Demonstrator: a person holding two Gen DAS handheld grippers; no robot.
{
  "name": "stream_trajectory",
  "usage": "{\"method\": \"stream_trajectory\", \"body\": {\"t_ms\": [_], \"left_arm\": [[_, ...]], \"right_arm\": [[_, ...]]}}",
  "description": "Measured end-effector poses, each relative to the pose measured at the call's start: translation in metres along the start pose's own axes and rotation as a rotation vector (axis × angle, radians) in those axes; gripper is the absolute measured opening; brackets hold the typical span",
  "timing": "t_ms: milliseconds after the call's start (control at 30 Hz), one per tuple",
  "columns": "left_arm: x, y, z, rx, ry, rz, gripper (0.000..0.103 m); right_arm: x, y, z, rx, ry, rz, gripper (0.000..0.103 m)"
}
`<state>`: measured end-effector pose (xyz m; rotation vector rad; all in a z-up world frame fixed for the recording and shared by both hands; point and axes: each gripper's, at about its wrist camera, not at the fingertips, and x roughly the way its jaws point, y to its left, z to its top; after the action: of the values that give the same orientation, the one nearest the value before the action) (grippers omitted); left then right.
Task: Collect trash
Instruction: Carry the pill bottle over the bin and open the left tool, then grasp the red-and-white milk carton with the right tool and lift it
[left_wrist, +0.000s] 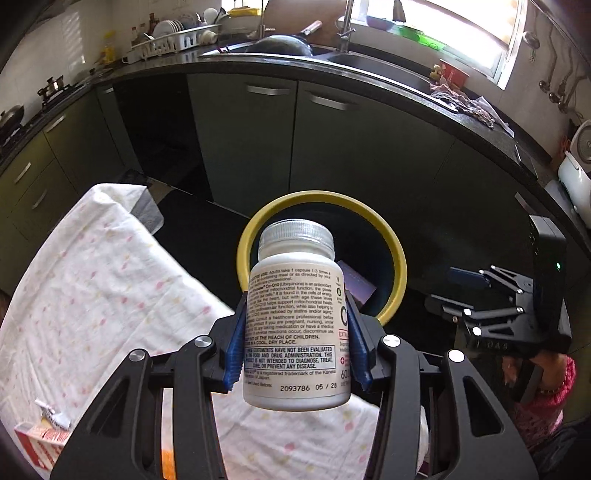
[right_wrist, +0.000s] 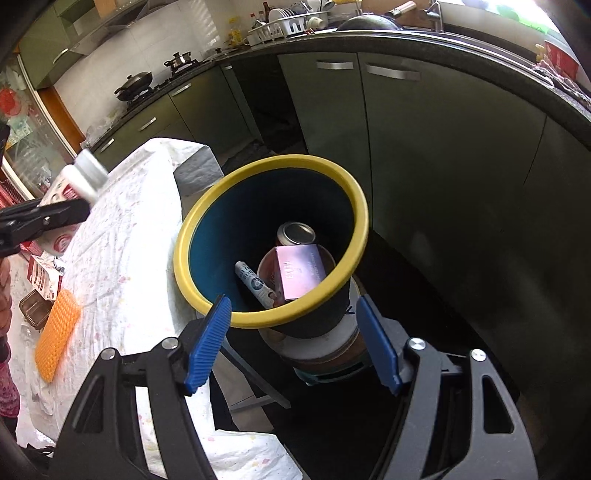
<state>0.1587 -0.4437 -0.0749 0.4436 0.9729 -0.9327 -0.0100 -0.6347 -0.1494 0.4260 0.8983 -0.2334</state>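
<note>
The left gripper (left_wrist: 295, 328) holds the white pill bottle (left_wrist: 295, 314) between its pads, before the yellow-rimmed bin (left_wrist: 397, 273). The right gripper (right_wrist: 291, 343) stands wide open, holding nothing, near the bin's rim.

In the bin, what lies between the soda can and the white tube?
In the right wrist view, a pink box lies between the soda can and the white tube, resting on a round reddish container inside the yellow-rimmed bin.
</note>
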Motion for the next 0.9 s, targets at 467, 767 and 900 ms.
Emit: {"method": "stream_trajectory", "body": {"t_ms": [467, 767, 900], "left_arm": [[0.015, -0.007, 0.027, -0.027, -0.069, 0.024, 0.068], [-0.112, 0.048, -0.062, -0.128, -0.271, 0.071, 0.081], [-0.158, 0.084, -0.11, -0.211, -0.332, 0.139, 0.082]], "right_arm": [[0.011, -0.028, -0.005, 0.062, 0.017, 0.003, 0.067], [0.019, 0.002, 0.0, -0.002, 0.039, 0.015, 0.067], [0.015, 0.034, 0.003, -0.072, 0.036, 0.021, 0.067]]}}
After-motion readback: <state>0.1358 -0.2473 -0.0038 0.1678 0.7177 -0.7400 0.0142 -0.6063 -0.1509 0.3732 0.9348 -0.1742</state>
